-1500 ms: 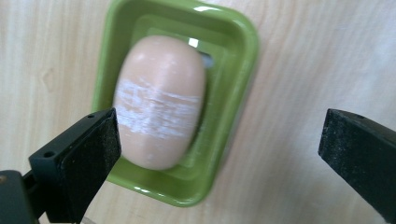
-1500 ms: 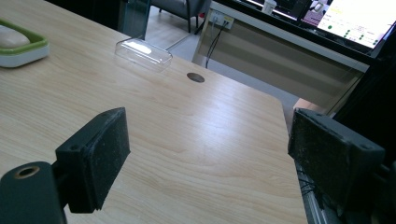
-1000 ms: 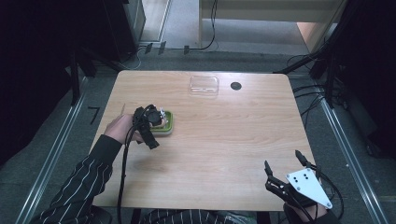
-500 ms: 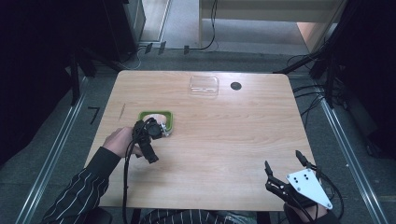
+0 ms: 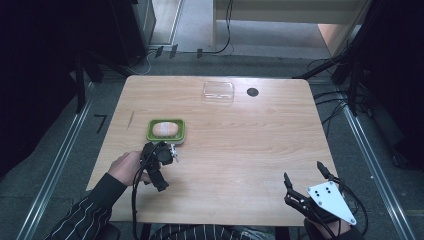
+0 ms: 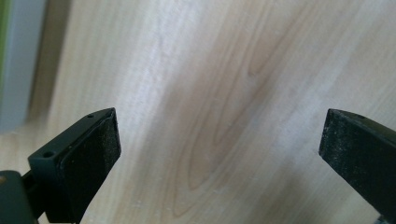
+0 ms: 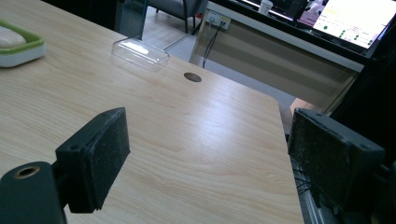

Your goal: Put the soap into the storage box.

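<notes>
A green-rimmed dish point(image 5: 149, 131) holding a pale oval bar point(image 5: 166, 128) sits on the left half of the wooden table point(image 5: 240, 135). My left gripper point(image 5: 162, 155) hovers just in front of the dish, held by a hand in a striped sleeve. In the left gripper view it point(image 6: 219, 135) is open wide over bare wood, with the dish's edge point(image 6: 14, 70) at the far left. My right gripper point(image 5: 303, 171) rests at the table's front right corner. Its jaws point(image 7: 210, 140) are open and hold nothing. From there the dish point(image 7: 18, 49) lies far left.
A clear plastic lid point(image 5: 218, 91) lies near the table's far edge, also in the right gripper view point(image 7: 140, 53). A round black cable hole point(image 5: 252, 92) is just right of it. Cables run over the floor to the right of the table.
My left gripper has drawn back from the dish toward the person and now sits over bare wood. The bar, once covered by the gripper, is in plain sight. The right gripper has not moved.
</notes>
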`<state>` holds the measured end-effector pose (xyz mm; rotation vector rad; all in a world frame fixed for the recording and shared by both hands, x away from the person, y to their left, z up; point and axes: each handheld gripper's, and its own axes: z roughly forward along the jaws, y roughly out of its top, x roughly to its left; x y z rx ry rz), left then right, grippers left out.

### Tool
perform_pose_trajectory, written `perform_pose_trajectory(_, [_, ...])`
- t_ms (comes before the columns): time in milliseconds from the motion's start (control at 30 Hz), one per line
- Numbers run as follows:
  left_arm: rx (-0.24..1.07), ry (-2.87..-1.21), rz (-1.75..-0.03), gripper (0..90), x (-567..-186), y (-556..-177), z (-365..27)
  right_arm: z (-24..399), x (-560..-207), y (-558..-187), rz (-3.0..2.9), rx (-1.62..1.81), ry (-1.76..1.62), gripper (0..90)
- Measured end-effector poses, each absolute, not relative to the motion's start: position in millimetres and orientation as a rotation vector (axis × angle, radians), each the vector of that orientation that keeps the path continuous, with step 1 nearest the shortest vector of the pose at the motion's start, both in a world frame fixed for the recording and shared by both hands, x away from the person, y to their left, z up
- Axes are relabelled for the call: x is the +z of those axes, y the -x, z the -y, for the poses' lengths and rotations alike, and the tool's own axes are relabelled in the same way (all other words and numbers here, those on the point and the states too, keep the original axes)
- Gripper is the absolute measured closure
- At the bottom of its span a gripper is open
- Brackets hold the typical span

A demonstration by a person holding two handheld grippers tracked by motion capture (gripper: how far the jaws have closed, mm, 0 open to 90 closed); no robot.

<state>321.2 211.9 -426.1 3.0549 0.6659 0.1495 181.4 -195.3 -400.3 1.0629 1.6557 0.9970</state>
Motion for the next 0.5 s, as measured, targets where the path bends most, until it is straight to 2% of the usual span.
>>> perform_pose_trajectory(300, [0.162,-3.016,-0.683,0.0,-433.1,-313.5,-217.6,196.0,-400.6,-180.5,-1.649,0.998,-1.072,13.5])
perform_pose_trajectory(500, [0.194,-2.988,-0.636,0.0,-439.0,-312.4,-218.4,196.8,-400.7,-181.1,-1.647,0.997,-1.072,13.4])
